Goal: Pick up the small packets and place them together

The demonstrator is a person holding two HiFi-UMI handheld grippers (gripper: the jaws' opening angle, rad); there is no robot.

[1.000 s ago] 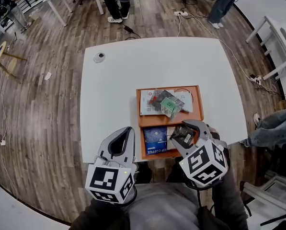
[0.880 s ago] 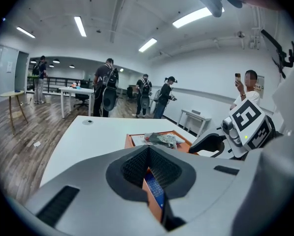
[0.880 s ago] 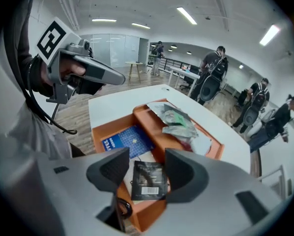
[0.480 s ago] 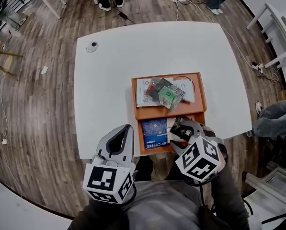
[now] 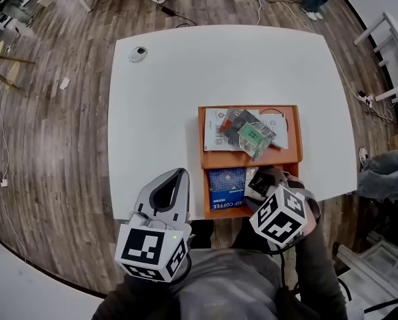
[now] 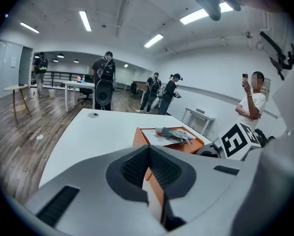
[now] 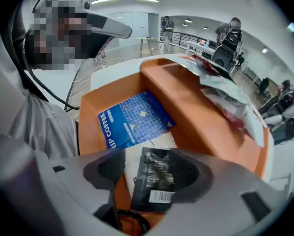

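White tabletop (image 5: 159,79) on a wood-plank floor carries one orange tray (image 5: 250,159) with two compartments, worked by a person with two handheld grippers at the near edge. Closest in, the left gripper (image 5: 180,174) is held low by the table's near edge, its marker cube toward the person and its nose pointing across the table; its jaws are pressed together with nothing between them. The right gripper (image 7: 151,167) tips down into the near compartment, jaws clamped on one black packet (image 7: 154,181), which shows a white barcode at its lower end and fine print too small to read. Directly under that packet, below the jaws, lies one white packet (image 7: 154,144) on the tray floor. Just beyond the right jaws and to their left, one blue packet (image 7: 134,119) with a grid pattern lies flat in the same compartment, its white lettering ending in "IP COFFEE". Past the divider, ahead and to the right of those jaws, the far compartment holds a loose pile of packets (image 5: 249,129): at least four, among them a white one, a dark one and a clear one with a green label, overlapping so that the exact count cannot be told. Well beyond the left jaws, one small round object (image 5: 138,54) sits alone near the far left corner of the table. At least five people (image 6: 107,77) stand in the room behind.
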